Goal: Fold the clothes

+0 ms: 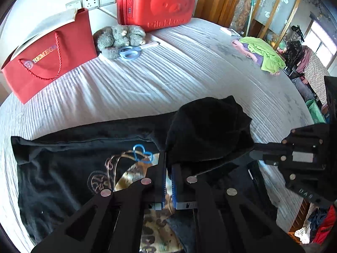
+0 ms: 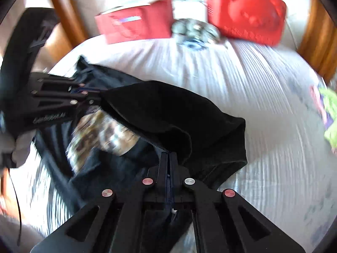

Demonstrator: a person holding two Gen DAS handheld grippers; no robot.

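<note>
A wide bed covered by a white ribbed bedspread (image 1: 189, 80) fills most of both views. Spread flat on its near part is a black T-shirt printed with a leopard-pattern and blue-outline design (image 1: 63, 179); its long axis is laid across the left wrist view, roughly parallel to the near edge of the bed, with one squared end pointing to the left of that view. The opposite end of the shirt is lifted and turned back over the body, so that a rounded black fold (image 1: 208, 126) stands above the printed front. At the far side of the bed a red hard-shell suitcase embossed with a bear face (image 1: 155, 2) is stood upright, and a red paper gift bag with a twisted cord handle (image 1: 50, 57) is seen to its left. A loose heap of lime-green and pink garments (image 1: 263, 52) is piled near the right edge, well apart from the shirt. Between bag and suitcase a grey plush toy (image 1: 120, 38) is lain, with blue-handled scissors (image 1: 134, 51) just beside it. The left gripper (image 1: 168, 177) is closed, its blue-edged jaws pinched on the raised black fabric. The right gripper (image 2: 169, 164) is likewise closed on the edge of the same folded-over part.
</note>
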